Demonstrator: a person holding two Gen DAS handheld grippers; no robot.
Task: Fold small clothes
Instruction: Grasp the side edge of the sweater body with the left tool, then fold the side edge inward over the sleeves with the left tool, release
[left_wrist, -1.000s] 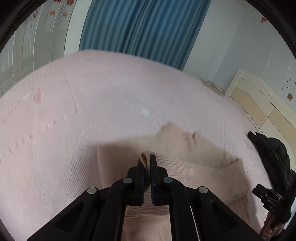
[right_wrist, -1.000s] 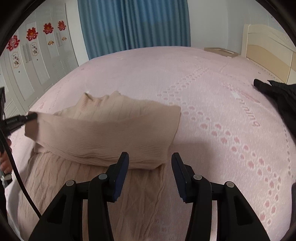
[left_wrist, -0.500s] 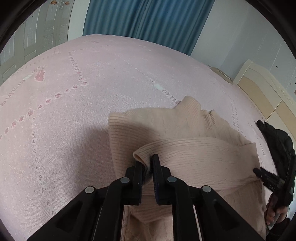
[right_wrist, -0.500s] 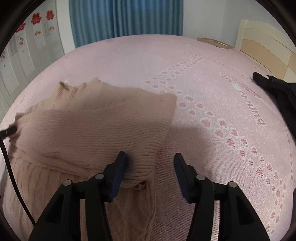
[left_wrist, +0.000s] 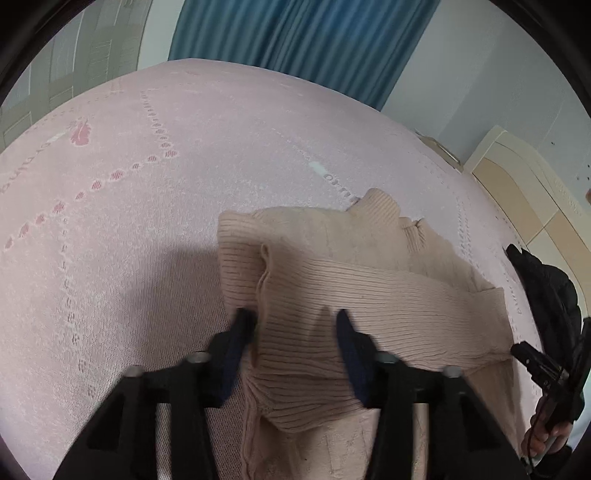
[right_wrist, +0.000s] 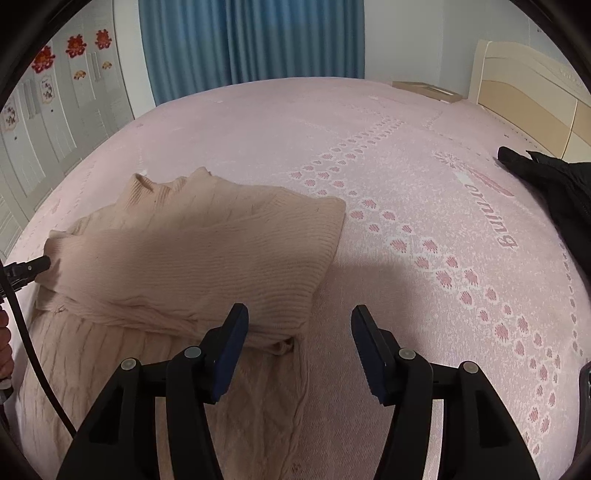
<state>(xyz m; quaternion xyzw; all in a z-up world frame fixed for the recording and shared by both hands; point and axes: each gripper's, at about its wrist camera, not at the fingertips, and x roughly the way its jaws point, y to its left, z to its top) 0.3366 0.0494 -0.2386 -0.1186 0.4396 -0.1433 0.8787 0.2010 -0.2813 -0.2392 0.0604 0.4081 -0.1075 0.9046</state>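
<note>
The left gripper has its jaws opening around the folded sweater sleeve. The beige sweater lies on the pink bed.

Setting: home bedroom. Bed spread with pink patterned coverlet; cream wooden headboard at its far right; blue floor-length curtains; white wardrobe doors bearing red paper decorations.
</note>
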